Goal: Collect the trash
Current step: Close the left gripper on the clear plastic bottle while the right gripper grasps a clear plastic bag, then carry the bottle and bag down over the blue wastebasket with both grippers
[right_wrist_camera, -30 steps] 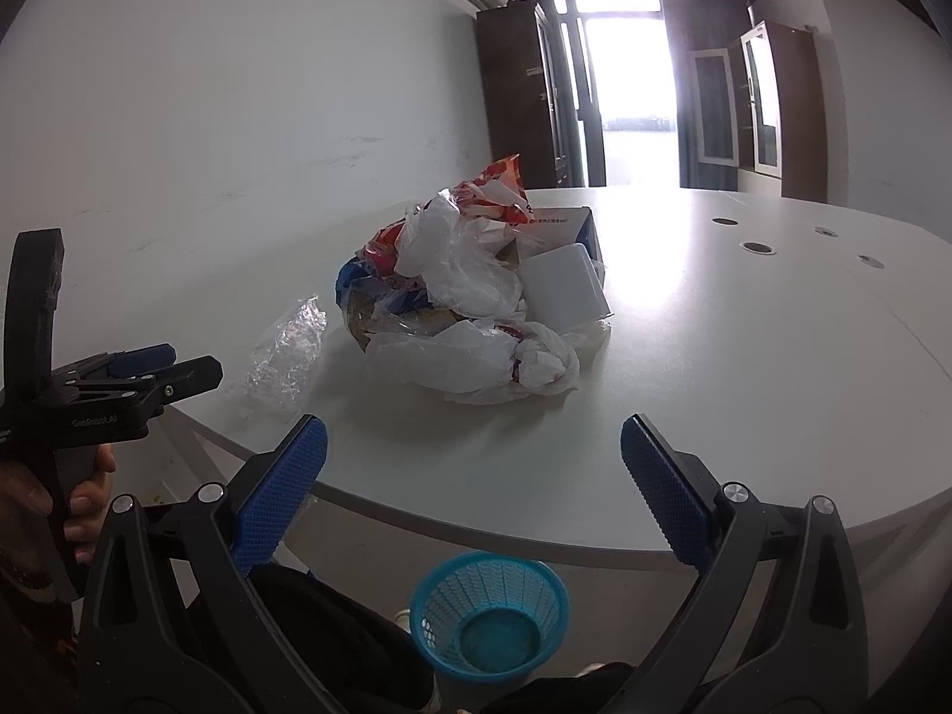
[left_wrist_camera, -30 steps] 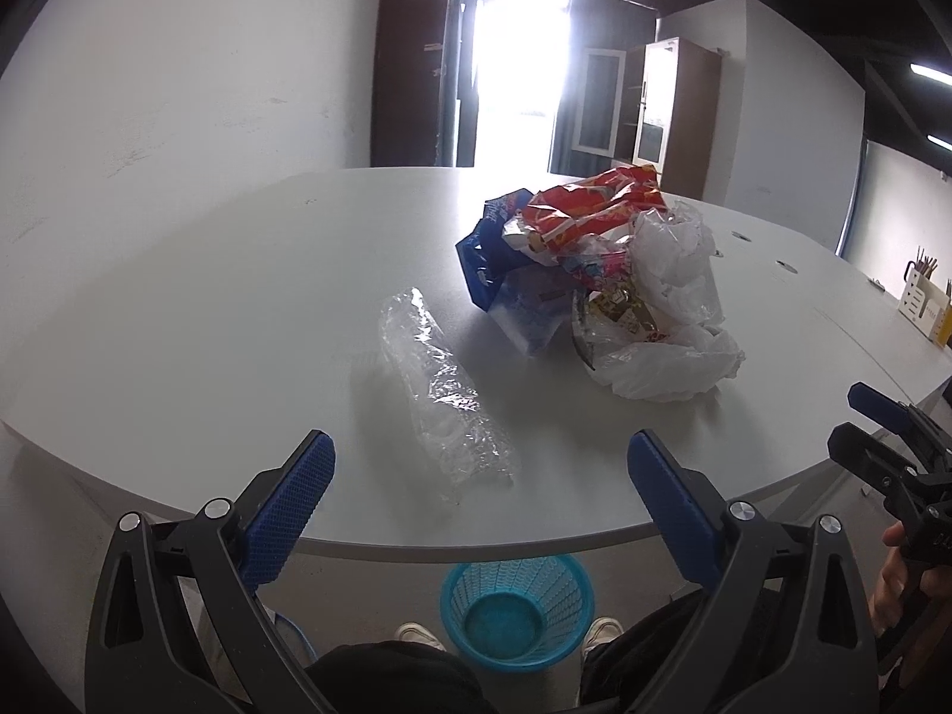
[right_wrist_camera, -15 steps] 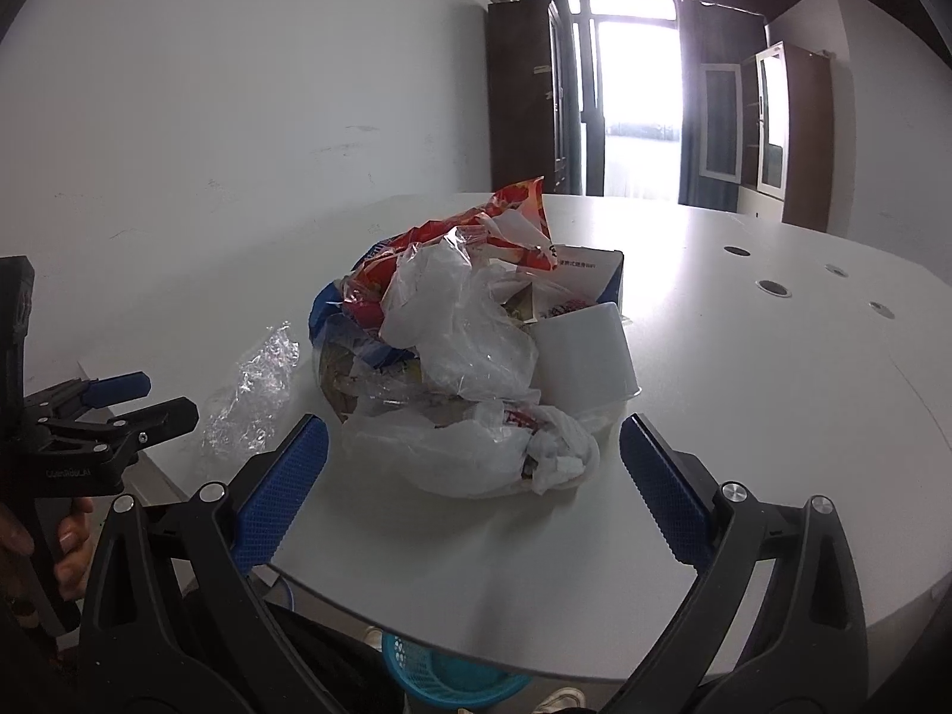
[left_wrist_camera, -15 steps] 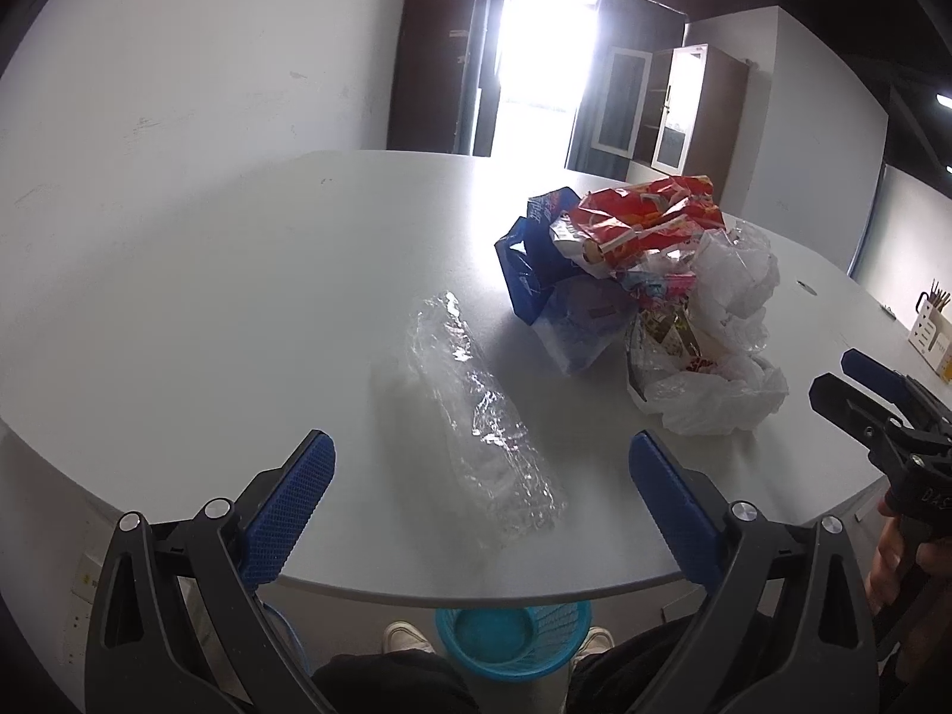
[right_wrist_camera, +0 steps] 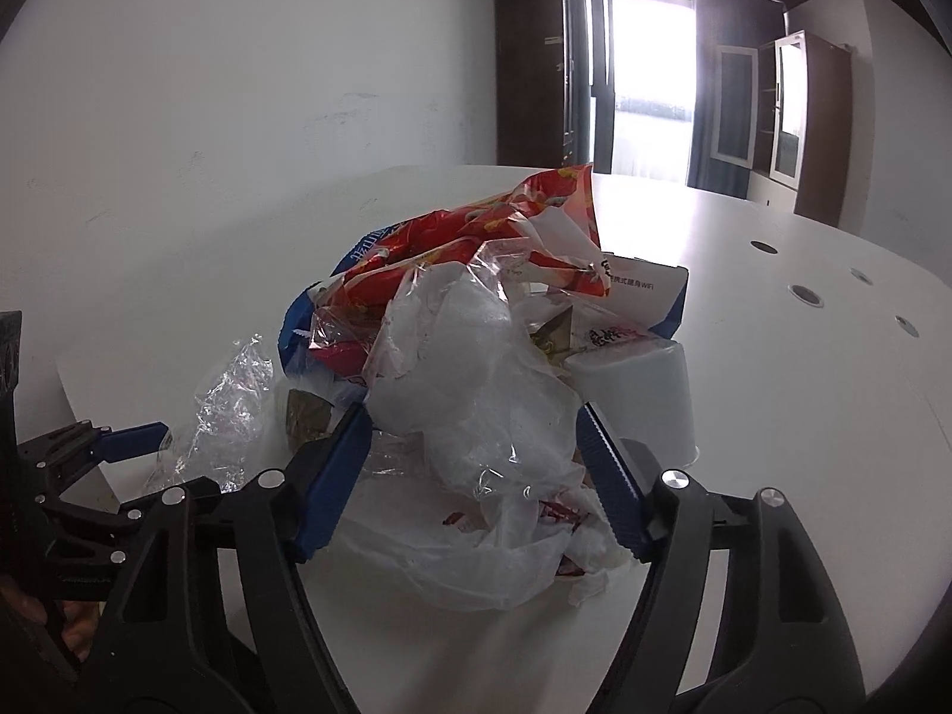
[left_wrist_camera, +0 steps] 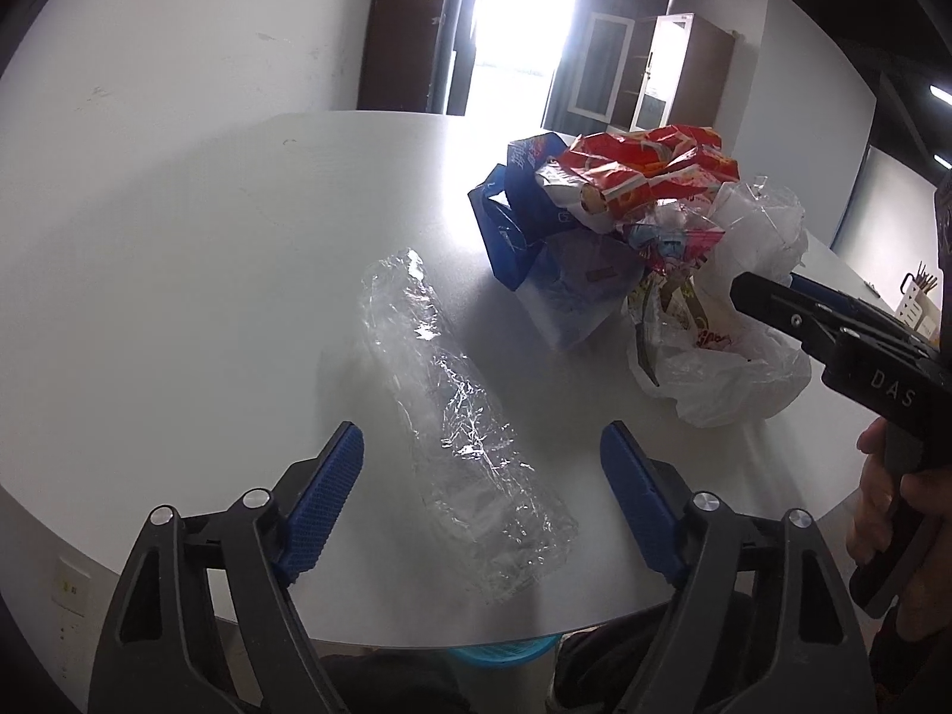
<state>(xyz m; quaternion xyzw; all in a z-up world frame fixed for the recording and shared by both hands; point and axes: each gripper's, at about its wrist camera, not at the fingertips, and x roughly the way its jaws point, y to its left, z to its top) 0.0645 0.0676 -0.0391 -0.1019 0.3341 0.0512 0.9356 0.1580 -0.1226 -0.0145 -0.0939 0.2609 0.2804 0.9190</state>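
Observation:
A crumpled clear plastic wrapper lies on the white table, between the open jaws of my left gripper, which is empty. A heap of trash sits to its right: red snack bags, a blue bag and a white plastic bag. My right gripper is open, its jaws on either side of the white plastic bag at the near side of the heap, with a white cup on the right. The clear wrapper also shows at left.
A blue waste basket peeks out below the table's near edge. The right gripper's body shows at the right of the left wrist view. Cable holes dot the table's right side. A wall stands to the left.
Both grippers have moved forward and lower over the table. The left jaws now flank the clear wrapper; the right jaws now flank the white bag. The basket has nearly dropped from view.

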